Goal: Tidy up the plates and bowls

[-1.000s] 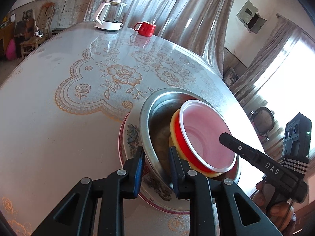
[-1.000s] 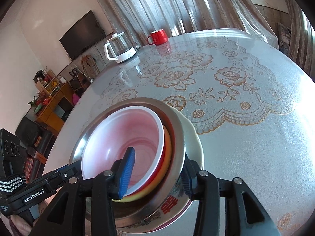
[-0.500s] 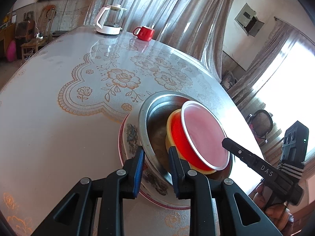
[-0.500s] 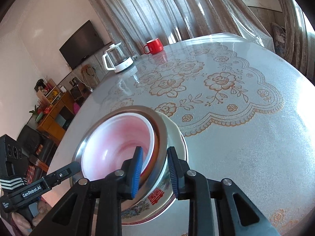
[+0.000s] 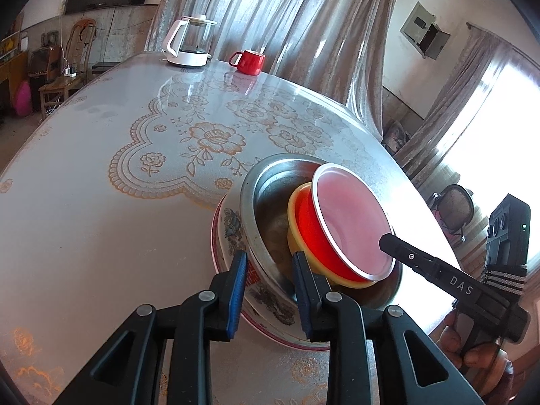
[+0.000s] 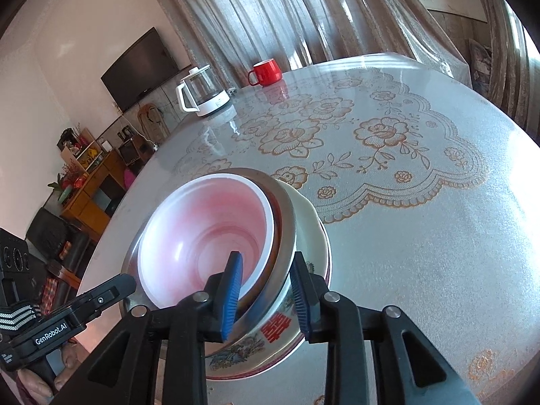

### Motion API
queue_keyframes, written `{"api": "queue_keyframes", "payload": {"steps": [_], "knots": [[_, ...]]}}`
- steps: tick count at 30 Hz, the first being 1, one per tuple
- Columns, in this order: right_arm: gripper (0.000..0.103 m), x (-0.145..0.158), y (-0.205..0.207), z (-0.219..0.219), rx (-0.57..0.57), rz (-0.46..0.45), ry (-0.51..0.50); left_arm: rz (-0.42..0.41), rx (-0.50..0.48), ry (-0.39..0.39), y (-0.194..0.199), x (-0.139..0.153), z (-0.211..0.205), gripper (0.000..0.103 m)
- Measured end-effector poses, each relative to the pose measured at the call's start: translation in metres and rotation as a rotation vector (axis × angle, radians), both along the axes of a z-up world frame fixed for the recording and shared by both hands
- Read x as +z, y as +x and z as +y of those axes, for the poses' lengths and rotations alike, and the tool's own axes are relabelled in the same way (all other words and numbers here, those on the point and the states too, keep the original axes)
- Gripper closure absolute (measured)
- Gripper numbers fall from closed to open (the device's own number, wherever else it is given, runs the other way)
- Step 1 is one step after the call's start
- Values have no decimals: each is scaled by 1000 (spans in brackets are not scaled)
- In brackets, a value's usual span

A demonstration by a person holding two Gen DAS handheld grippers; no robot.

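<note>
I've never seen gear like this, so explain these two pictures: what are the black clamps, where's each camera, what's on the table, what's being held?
A person holds a clamp-like gripper in each hand; a camera on each looks along its fingers. One picture is from the left gripper, the other from the right gripper. On the table stand a stack of bowls, a kettle and a red mug. Each gripper has the stack's rim between its fingers, on opposite sides; both jaws are opening.
</note>
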State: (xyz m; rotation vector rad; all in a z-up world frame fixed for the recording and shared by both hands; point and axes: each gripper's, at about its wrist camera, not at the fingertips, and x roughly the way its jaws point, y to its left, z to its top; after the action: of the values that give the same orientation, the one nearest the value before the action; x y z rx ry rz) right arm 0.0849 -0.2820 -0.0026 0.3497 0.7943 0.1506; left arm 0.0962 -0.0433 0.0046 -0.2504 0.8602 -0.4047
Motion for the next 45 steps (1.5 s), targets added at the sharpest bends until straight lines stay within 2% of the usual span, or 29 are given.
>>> {"api": "queue_keyframes", "payload": {"steps": [14,22,24,26,31,36,41,43,45], "knots": [[67,3,-8,9,0,-3,-48,-46,54,56,-16,4,5,64],[61,13,-22,16,-39,-48,-124,-83,162,178,-27,2,8,60],[59,16,-27,18,-58,-59,-143,-108,178,205,-32,3,6,57],[55,18,-33,19,-76,-74,-161,-119,195,212,-36,1,7,55],[54,23,-53,29,-142,-118,-225,-134,222,221,-47,-3,4,49],[53,22,-69,47,-149,-162,-306,-152,240,233,-60,-4,-2,46],[53,26,-75,50,-178,-194,-325,-204,249,263,-69,1,-7,40],[46,27,-76,49,-183,-195,-325,-210,255,263,-70,2,-6,40],[45,26,-77,48,-183,-191,-315,-215,258,267,-70,2,-6,38]]}}
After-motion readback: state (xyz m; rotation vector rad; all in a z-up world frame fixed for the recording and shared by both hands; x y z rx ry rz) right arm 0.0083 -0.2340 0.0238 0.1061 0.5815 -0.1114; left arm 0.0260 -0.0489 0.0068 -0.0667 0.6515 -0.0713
